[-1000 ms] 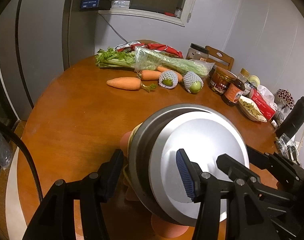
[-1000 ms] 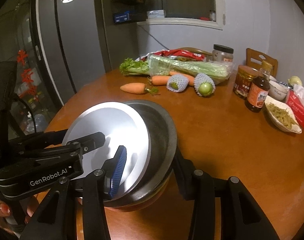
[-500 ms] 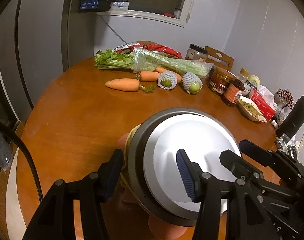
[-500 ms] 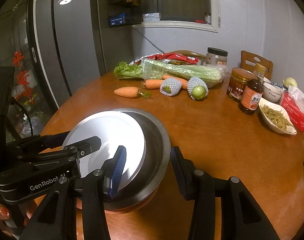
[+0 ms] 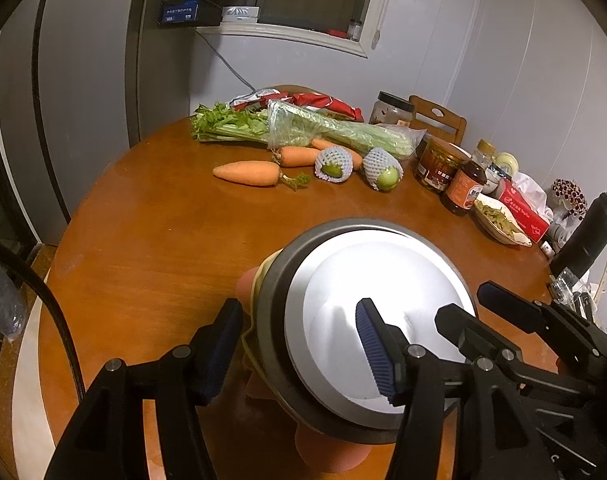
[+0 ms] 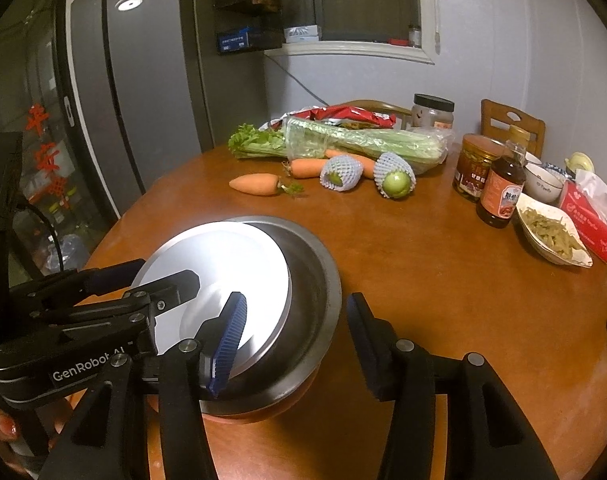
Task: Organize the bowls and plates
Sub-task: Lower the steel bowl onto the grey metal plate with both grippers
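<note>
Fingers of the left gripper (image 5: 299, 356) and right gripper (image 6: 295, 344) both straddle the stacked dishes, spread wide around them. White plate (image 5: 383, 312) lies tilted inside the dark metal bowl (image 6: 307, 300), atop an orange bowl (image 6: 263, 412) near the counter's (image 6: 443, 280) front edge; firm grip cannot be confirmed.
</note>
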A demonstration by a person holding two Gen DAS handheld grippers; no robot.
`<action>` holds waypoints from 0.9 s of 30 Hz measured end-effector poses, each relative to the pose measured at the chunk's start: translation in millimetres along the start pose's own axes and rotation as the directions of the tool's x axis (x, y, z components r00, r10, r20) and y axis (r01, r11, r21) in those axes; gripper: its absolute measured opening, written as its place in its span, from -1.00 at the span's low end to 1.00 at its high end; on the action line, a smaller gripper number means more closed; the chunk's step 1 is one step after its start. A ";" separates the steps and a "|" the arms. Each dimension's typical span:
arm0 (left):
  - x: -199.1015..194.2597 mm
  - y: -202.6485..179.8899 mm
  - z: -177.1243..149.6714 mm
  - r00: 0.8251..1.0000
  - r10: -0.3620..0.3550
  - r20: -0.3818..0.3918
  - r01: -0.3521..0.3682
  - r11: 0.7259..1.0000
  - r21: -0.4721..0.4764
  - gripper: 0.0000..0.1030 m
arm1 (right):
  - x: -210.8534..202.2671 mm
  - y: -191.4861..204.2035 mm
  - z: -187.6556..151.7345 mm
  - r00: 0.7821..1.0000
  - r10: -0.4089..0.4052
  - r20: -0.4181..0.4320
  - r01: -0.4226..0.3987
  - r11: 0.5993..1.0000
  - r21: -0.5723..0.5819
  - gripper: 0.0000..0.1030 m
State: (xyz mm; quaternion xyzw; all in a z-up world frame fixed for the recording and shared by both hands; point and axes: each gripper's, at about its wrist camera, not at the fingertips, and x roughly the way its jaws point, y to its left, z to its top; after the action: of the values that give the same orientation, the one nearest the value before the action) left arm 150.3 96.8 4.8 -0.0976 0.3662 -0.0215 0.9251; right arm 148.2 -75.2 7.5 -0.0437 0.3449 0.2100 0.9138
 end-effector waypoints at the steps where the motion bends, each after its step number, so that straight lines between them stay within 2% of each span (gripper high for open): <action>1: -0.9 0.0 -0.3 1.000 0.002 0.002 -0.002 1.000 0.000 0.14 | -0.7 0.2 -0.4 1.000 -0.001 0.000 0.001 1.000 -0.001 0.07; 16: -5.5 1.4 -2.0 1.000 0.010 0.012 -0.010 1.000 0.003 0.16 | 1.1 -1.6 -2.9 1.000 -0.025 -0.009 0.025 1.000 0.008 0.11; 27: -20.1 -1.9 -0.6 0.999 0.009 0.039 -0.010 1.000 0.011 0.19 | -11.2 -2.0 0.5 0.999 -0.032 0.020 0.032 0.999 0.002 0.17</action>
State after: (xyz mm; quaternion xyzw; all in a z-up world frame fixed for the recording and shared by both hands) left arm 135.2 97.1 18.2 -0.0908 0.3486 -0.0173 0.9327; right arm 141.7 -80.9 15.0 -0.0463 0.3350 0.1955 0.9205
